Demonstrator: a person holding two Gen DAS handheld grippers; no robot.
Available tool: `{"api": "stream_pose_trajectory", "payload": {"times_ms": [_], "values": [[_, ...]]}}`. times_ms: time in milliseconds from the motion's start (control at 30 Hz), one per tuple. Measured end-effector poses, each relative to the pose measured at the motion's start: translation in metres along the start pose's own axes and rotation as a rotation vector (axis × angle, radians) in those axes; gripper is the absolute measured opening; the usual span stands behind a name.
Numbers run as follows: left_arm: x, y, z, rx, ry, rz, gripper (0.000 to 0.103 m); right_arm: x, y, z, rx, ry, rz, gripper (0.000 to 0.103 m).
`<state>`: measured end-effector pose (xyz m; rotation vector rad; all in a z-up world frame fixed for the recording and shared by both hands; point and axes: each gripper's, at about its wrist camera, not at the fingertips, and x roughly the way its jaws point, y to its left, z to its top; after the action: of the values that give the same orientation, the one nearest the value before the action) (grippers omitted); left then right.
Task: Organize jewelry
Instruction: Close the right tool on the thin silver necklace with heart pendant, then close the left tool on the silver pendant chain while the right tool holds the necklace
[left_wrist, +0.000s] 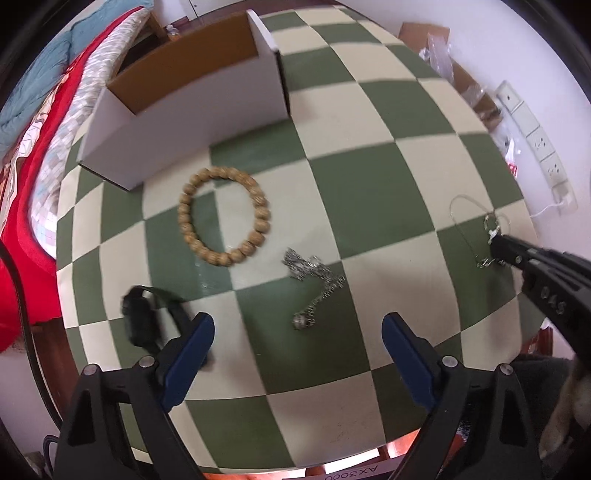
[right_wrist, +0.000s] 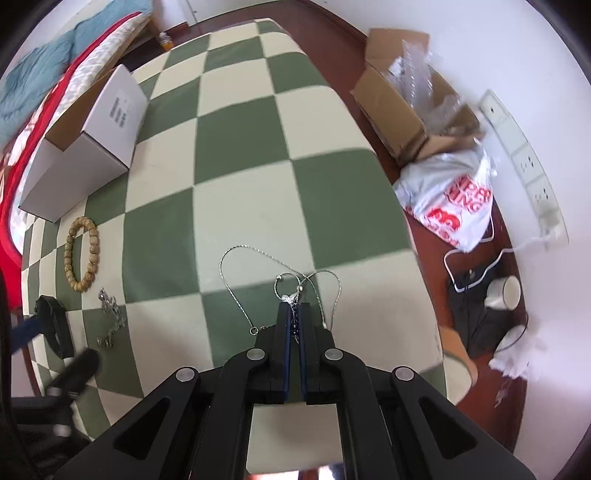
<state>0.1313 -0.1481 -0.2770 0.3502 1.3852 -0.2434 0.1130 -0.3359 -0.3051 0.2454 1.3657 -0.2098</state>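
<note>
On the green and cream checkered table (left_wrist: 369, 184) lie a wooden bead bracelet (left_wrist: 224, 216), a heaped silver chain (left_wrist: 314, 284) and a black watch (left_wrist: 142, 321). My left gripper (left_wrist: 297, 334) is open and hovers above the silver chain. My right gripper (right_wrist: 294, 308) is shut on the pendant of a thin silver necklace (right_wrist: 258, 254), whose chain loops out on the table ahead. The right gripper (left_wrist: 496, 243) also shows at the right of the left wrist view. A white open cardboard box (left_wrist: 184, 107) stands at the far left.
A bed with red and blue covers (left_wrist: 33, 147) lies left of the table. On the floor to the right are a cardboard box (right_wrist: 399, 107), a white plastic bag (right_wrist: 450, 195), a cup (right_wrist: 506, 291) and cables. A wall power strip (right_wrist: 524, 162) is at the right.
</note>
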Motion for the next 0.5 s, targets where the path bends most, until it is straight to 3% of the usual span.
{"api": "stream_pose_trajectory", "payload": {"times_ms": [367, 433, 500], "values": [[0.021, 0.0, 0.001, -0.04, 0.024, -0.002, 0.091, 0.002, 0.017, 0.007, -0.008, 0.006, 0.018, 0.004], [0.02, 0.001, 0.002, -0.04, 0.015, -0.019, 0.086, 0.003, 0.02, 0.008, -0.011, 0.005, 0.016, 0.004], [0.017, 0.005, 0.004, -0.046, 0.008, -0.063, 0.068, 0.003, 0.021, 0.009, -0.004, 0.006, 0.02, 0.004]]}}
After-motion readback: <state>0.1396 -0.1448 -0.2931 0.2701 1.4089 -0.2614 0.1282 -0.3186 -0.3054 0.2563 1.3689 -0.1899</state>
